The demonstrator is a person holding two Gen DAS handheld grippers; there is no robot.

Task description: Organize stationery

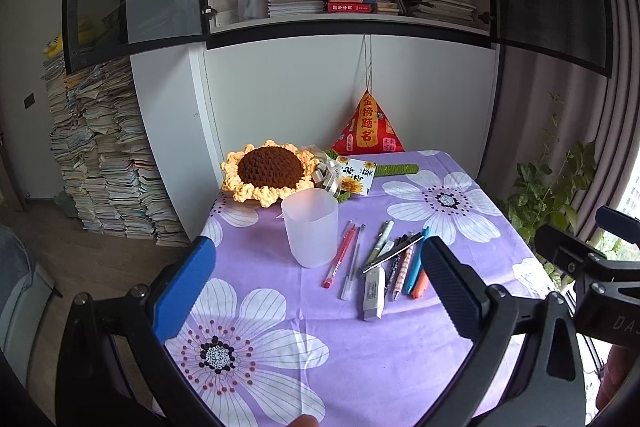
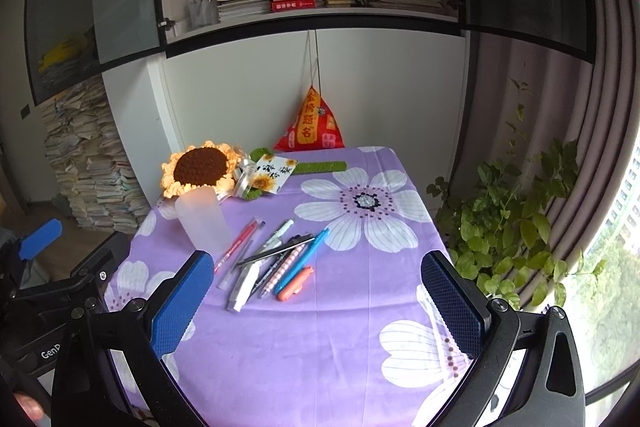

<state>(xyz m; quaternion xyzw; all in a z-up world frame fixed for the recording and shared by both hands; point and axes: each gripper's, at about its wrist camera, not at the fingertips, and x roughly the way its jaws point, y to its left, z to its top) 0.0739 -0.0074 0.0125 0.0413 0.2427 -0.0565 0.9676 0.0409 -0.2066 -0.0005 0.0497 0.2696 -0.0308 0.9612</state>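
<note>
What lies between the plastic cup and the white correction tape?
Two pens: a red pen next to the plastic cup, then a clear pen beside the white correction tape. The left wrist view shows it best.

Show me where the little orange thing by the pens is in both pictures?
Left wrist view: the orange marker lies right of centre, at the right end of the pile of pens, just left of the hand-held gripper's black right finger.
Right wrist view: the orange marker lies near the centre, at the lower right edge of the pile.
Shared landmark: the frosted plastic cup stands left of the pens in both.
</note>
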